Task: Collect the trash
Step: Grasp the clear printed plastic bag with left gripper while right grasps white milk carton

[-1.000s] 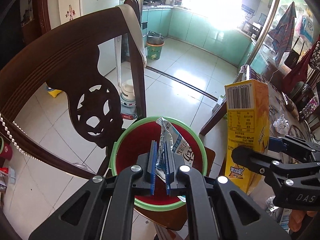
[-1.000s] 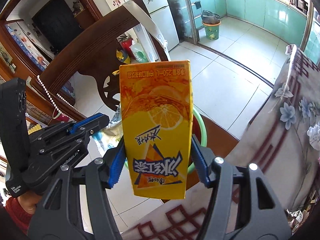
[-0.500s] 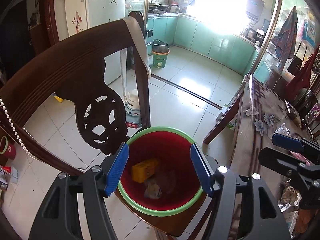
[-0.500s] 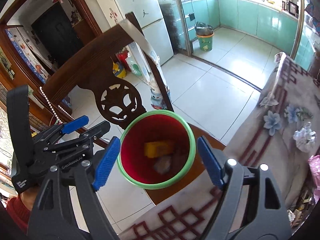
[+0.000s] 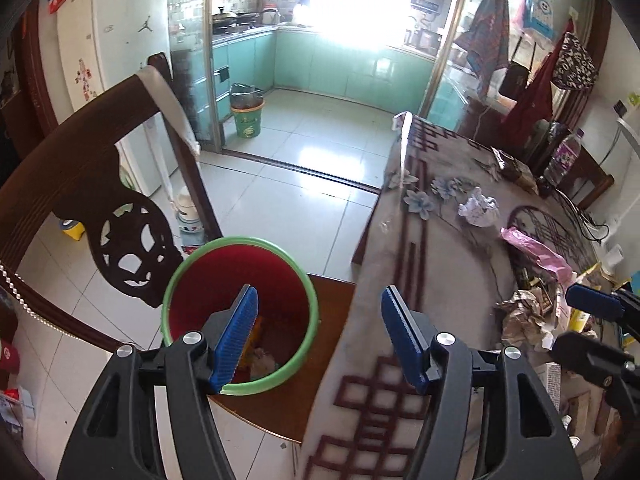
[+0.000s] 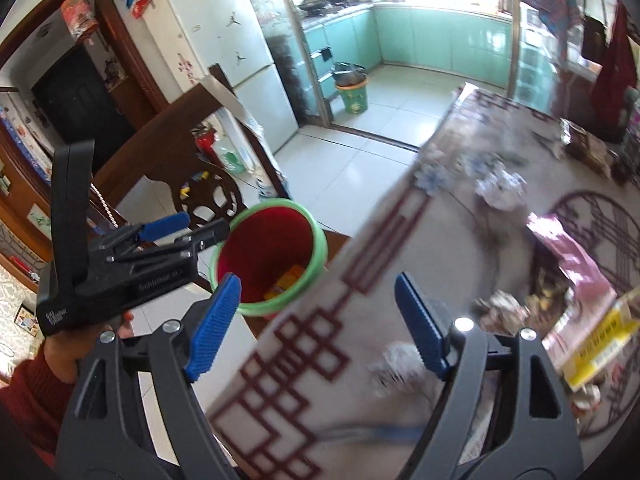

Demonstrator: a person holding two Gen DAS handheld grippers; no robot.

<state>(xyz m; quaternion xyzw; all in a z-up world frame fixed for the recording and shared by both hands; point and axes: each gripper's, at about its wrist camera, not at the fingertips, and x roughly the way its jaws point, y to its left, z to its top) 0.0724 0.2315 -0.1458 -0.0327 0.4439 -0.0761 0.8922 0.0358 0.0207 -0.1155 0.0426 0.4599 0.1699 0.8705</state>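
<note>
The left gripper (image 5: pixel 318 336) is seen at the lower centre of the left wrist view with its blue-padded fingers spread wide and nothing between them. The right gripper (image 6: pixel 320 322) is likewise recorded at the lower centre of the right wrist view, fingers spread apart and empty. A red plastic bin with a green rim (image 5: pixel 240 312) is observed standing on a dark wooden chair seat (image 5: pixel 320 360), left of centre, just beside the edge of a table covered by a grey cloth with a dark red lattice pattern (image 5: pixel 400 260). A yellow carton (image 6: pixel 286 280) and pale scraps are noted lying inside the bin. On the cloth, at the right of the left wrist view, a crumpled white paper ball (image 5: pixel 479 210), a pink plastic wrapper (image 5: pixel 534 250) and a heap of crumpled brown litter (image 5: pixel 524 316) are recorded.
</note>
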